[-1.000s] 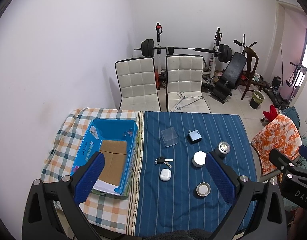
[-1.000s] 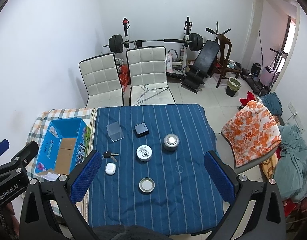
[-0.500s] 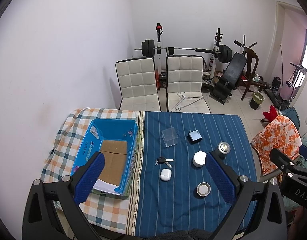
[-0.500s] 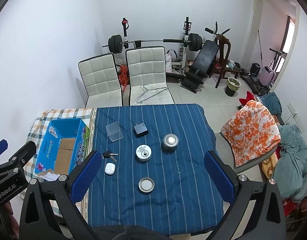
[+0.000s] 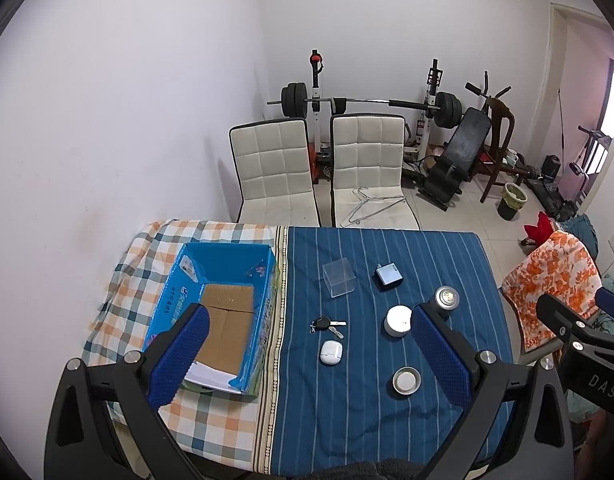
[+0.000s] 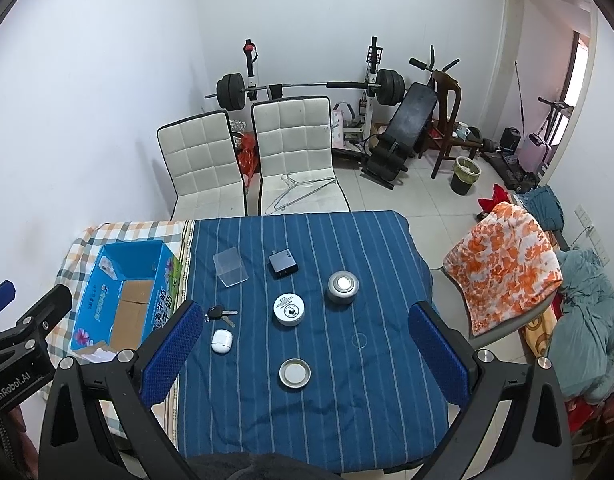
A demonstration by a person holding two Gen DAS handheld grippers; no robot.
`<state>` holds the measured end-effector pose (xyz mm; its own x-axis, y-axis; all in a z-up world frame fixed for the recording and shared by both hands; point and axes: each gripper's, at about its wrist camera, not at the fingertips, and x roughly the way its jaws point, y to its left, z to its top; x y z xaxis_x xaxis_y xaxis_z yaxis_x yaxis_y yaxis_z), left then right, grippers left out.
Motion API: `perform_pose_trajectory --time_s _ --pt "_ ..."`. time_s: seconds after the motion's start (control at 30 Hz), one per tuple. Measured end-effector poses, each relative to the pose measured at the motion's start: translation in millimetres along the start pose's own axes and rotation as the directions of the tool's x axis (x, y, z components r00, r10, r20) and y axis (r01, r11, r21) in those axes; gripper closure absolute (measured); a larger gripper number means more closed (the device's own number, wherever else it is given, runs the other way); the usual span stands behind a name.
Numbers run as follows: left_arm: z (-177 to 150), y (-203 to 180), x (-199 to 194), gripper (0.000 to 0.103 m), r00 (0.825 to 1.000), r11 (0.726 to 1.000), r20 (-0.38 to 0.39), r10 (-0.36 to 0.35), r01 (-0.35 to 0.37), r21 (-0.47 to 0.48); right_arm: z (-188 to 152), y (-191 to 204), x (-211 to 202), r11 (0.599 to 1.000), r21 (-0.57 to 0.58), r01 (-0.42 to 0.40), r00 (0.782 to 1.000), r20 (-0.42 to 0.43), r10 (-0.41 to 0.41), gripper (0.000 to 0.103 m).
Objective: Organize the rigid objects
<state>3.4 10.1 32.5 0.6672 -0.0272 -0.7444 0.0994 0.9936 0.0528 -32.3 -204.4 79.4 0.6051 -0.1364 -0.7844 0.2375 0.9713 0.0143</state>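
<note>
On the blue striped cloth lie a clear plastic box (image 5: 338, 278) (image 6: 230, 269), a dark charger block (image 5: 388, 275) (image 6: 283, 265), keys (image 5: 327, 325) (image 6: 221, 314), a white earbud case (image 5: 331, 352) (image 6: 221, 341), a white round tin (image 5: 398, 320) (image 6: 289, 309), a silver can (image 5: 446, 297) (image 6: 343, 287) and a flat metal lid (image 5: 406, 381) (image 6: 294, 373). An open blue cardboard box (image 5: 219, 316) (image 6: 123, 292) stands on the checked cloth at the left. My left gripper (image 5: 307, 354) and right gripper (image 6: 303, 348) are open and empty, held high above the table's near edge.
Two white chairs (image 5: 319, 168) stand behind the table, one with wire hangers (image 5: 371, 204) on its seat. A chair with an orange floral cover (image 6: 503, 256) is at the right. A wall runs along the left. Gym equipment (image 6: 307, 88) fills the back.
</note>
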Motion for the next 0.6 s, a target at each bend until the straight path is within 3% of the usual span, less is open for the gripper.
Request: perform_pose_trajectory --time_s 0.37,0.6 --pt "-1 -2 -1 0.000 1.000 1.000 -0.006 -0.004 0.004 0.003 -2 -5 0 1.000 0.017 -0.006 1.000 0.007 0.005 0.000" --pt "-6 -9 28 0.000 0.998 1.000 -0.070 -0.008 0.008 0.004 -5 -14 19 0.999 0.050 0.011 1.000 -0.020 -0.010 0.000"
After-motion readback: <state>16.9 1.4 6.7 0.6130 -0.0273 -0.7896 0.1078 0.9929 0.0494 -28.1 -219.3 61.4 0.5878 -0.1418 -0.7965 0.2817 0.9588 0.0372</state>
